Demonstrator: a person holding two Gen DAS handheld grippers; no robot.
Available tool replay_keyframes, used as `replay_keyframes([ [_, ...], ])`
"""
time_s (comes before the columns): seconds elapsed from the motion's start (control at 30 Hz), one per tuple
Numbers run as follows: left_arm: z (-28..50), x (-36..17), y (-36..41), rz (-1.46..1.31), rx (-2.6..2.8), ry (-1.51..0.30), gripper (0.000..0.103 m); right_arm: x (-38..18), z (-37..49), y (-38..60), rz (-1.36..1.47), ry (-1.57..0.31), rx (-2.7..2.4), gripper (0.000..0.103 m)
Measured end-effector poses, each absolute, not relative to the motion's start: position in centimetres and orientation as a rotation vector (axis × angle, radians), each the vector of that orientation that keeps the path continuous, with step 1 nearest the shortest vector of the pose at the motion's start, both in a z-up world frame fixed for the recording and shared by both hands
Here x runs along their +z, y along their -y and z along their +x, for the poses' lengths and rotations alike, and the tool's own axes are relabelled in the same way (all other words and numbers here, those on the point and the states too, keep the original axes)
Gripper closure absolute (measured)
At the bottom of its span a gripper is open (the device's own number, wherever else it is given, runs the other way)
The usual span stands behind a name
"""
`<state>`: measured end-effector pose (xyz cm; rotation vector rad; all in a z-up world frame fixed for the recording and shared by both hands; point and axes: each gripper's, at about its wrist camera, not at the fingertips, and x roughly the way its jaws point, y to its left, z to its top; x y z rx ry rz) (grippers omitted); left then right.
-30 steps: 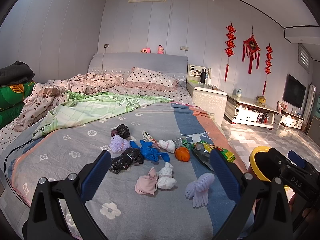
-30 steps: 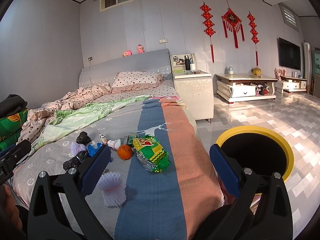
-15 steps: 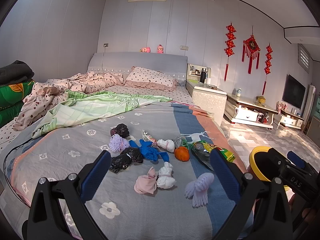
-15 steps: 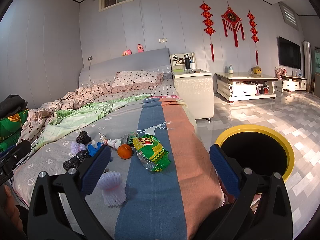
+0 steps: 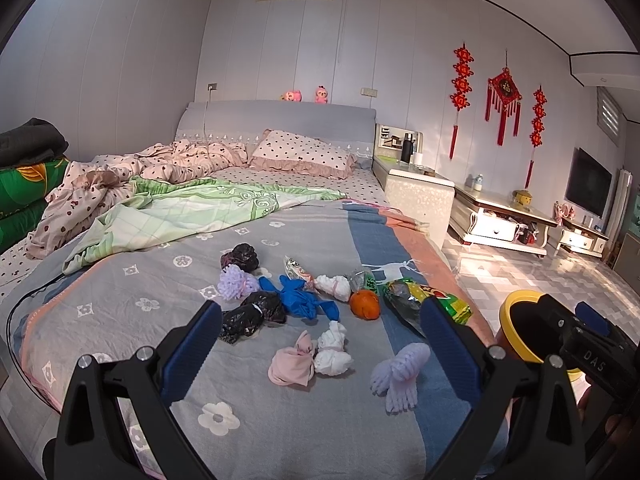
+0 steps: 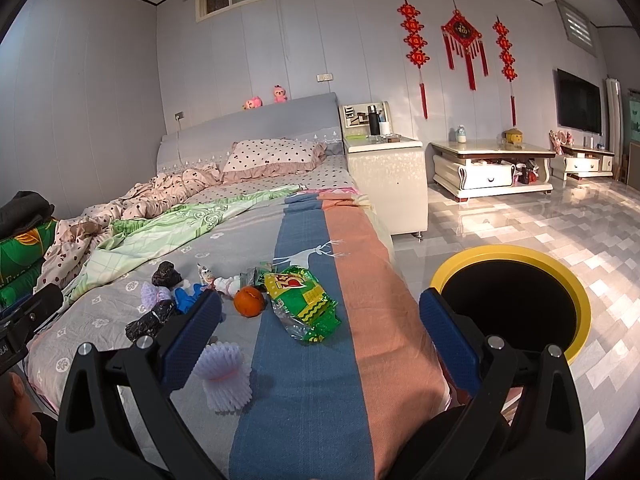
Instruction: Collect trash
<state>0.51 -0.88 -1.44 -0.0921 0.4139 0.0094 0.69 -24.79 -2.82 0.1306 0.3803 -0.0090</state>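
Note:
Trash lies on the bed's grey cover [image 5: 120, 304]: a pink cloth wad [image 5: 292, 366], white tissue wads [image 5: 333, 354], a purple foam net [image 5: 398, 376], an orange peel [image 5: 364, 305], a green snack bag [image 5: 424, 300], a blue glove [image 5: 300, 298] and black bags [image 5: 252, 316]. My left gripper [image 5: 320, 344] is open and empty above the bed's foot. My right gripper [image 6: 320, 336] is open and empty, between the green snack bag [image 6: 300, 300] and the yellow-rimmed black bin [image 6: 516, 304]. The foam net [image 6: 224, 376] sits by its left finger.
The bin [image 5: 528, 332] stands on the tiled floor right of the bed. A rumpled green quilt [image 5: 180, 212] and pillow [image 5: 304, 152] lie further up the bed. A white nightstand [image 6: 384, 184] and TV cabinet [image 6: 492, 168] stand along the far wall.
Both views have barely shifted; the left wrist view has edged slightly. Both grippers stay open and empty.

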Motion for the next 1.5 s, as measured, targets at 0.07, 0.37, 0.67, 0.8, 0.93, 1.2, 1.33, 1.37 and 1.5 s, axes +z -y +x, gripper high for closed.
replay_keyframes([
  [0.07,0.6,-1.6,1.0,-0.093,0.012,-0.420,0.008,-3.1,0.7,24.7,0.130,-0.388,-0.009,0.008],
  [0.37,2.3,-1.8,-0.2,-0.099,-0.002,-0.460,0.008,-4.3,3.8,24.6,0.120,-0.480,0.057,0.008],
  [0.67,6.0,-2.9,-2.5,-0.069,-0.019,-0.568,0.008,-5.6,9.9,25.7,0.119,-0.628,0.162,0.008],
  [0.8,8.6,-4.6,-4.2,-0.075,-0.029,-0.674,0.008,-5.7,13.1,25.8,0.104,-0.681,0.204,0.008],
  [0.93,11.3,-6.0,-6.0,-0.072,-0.030,-0.739,0.008,-6.1,16.3,25.4,0.069,-0.741,0.232,0.008],
  [1.2,17.1,-8.3,-8.5,-0.050,0.001,-0.840,0.008,-7.5,21.9,23.9,-0.034,-0.852,0.272,0.008],
  [1.33,19.5,-9.4,-9.3,-0.046,-0.010,-0.868,0.008,-8.3,24.4,23.6,-0.019,-0.910,0.304,0.008],
  [1.37,20.0,-9.7,-9.4,-0.044,-0.019,-0.875,0.008,-8.5,24.9,23.6,-0.014,-0.926,0.313,0.008],
  [1.5,21.7,-11.0,-10.1,-0.042,-0.033,-0.906,0.008,-10.0,26.7,23.3,0.012,-0.993,0.336,0.008],
])
